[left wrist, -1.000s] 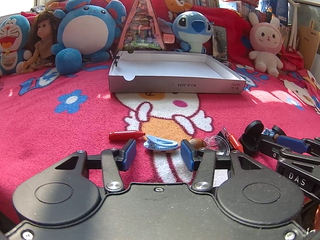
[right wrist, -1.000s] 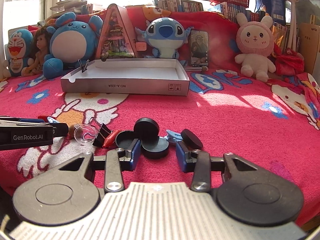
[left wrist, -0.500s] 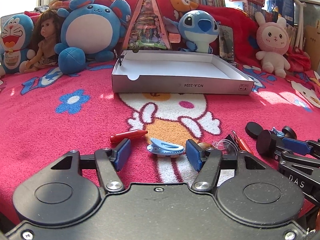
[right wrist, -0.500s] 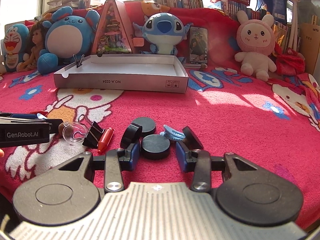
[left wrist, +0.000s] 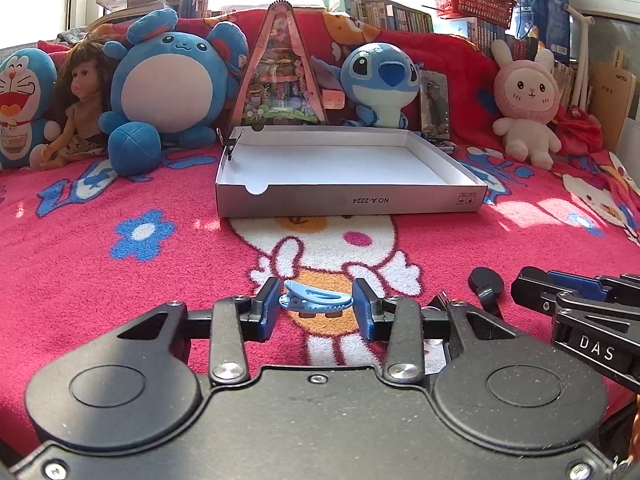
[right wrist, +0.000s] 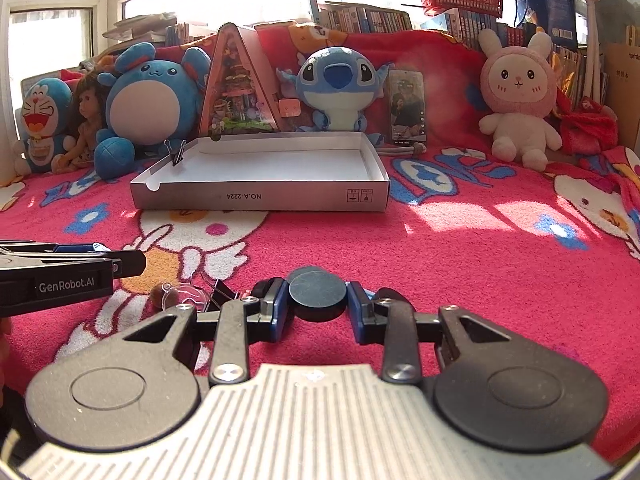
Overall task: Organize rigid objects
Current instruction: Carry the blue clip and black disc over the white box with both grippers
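My left gripper has its jaws closing, and the blue pads press on both ends of a light blue hair clip just above the red blanket. In the right wrist view my right gripper is closing too, its pads against the sides of a round black disc. The open white cardboard box lies further back on the blanket, its floor bare. The right gripper also shows at the right edge of the left wrist view, beside another black disc.
A black binder clip and a clear round piece lie left of the right gripper. Another binder clip is clipped on the box's left rim. Plush toys and a doll line the back.
Both grippers' jaws widened and then closed. The left now clamps the blue hair clip, the right the black disc. The red crayon has left the left wrist view.
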`<action>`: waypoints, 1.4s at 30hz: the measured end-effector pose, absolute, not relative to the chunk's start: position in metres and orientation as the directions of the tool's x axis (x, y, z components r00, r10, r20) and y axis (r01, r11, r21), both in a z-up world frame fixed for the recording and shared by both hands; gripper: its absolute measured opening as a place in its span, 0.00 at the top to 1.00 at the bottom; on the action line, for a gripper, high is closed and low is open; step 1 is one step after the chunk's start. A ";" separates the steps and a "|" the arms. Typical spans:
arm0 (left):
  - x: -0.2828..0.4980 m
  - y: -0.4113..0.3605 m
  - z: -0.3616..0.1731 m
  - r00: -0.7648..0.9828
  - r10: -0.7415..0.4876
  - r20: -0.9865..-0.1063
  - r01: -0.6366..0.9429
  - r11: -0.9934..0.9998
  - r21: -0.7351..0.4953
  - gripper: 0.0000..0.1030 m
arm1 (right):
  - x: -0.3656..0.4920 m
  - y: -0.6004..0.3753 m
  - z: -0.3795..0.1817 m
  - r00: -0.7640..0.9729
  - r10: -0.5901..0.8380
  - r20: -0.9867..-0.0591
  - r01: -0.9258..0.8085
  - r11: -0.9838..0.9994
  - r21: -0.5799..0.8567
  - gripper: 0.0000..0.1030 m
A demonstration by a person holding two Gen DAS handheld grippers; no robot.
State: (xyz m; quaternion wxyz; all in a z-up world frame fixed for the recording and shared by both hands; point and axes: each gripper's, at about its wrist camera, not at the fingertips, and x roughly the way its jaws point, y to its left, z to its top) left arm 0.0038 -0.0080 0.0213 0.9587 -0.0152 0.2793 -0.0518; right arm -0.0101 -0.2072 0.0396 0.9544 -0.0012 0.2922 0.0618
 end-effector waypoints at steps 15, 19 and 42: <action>0.014 -0.003 0.038 0.850 -0.118 -0.513 0.085 0.993 -0.088 0.64 | 0.001 -0.213 0.051 0.829 0.139 -0.541 -0.100 0.990 0.101 0.63; 0.019 0.000 0.042 0.855 -0.115 -0.506 0.079 0.993 -0.093 0.64 | 0.007 -0.217 0.054 0.832 0.136 -0.537 -0.086 0.989 0.119 0.63; 0.143 0.017 0.086 0.822 -0.140 -0.552 0.079 0.988 -0.134 0.64 | 0.124 -0.234 0.081 0.744 0.218 -0.632 -0.116 0.973 0.199 0.63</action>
